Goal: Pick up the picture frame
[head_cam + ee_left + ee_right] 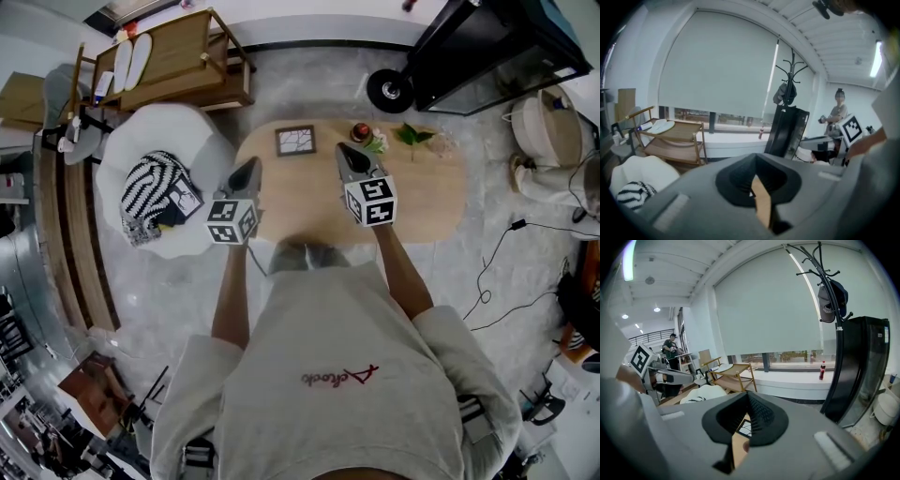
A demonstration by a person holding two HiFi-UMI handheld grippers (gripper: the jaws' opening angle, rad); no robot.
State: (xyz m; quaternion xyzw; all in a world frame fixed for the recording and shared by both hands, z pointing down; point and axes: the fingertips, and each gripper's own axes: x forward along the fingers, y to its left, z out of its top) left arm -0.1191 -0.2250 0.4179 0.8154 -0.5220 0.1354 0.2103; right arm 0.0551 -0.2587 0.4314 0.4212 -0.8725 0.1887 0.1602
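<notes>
Hovering over the long oval table of pale wood (441, 211), we hold the left gripper (251, 166) and the right gripper (345, 151) side by side, both tilted somewhat downward. Each has its jaws pressed together with nothing between them. Only bare tabletop and a sliver of the target show through the narrow slits.

The small square picture frame, dark-edged with a white branching pattern (295, 140), lies flat on the table. It sits just ahead of both gripper tips and between them, touched by neither. A leafy green sprig (411, 136) and a little round red object (360, 131) sit beyond the right gripper, off to its outer side and apart from the frame.

We judge that we are in the approach, with the grasp not yet begun. Next, one gripper's jaws must part and come down at an edge of the frame. Because it lies flat, one jaw will likely need to work under the rim before closing.
</notes>
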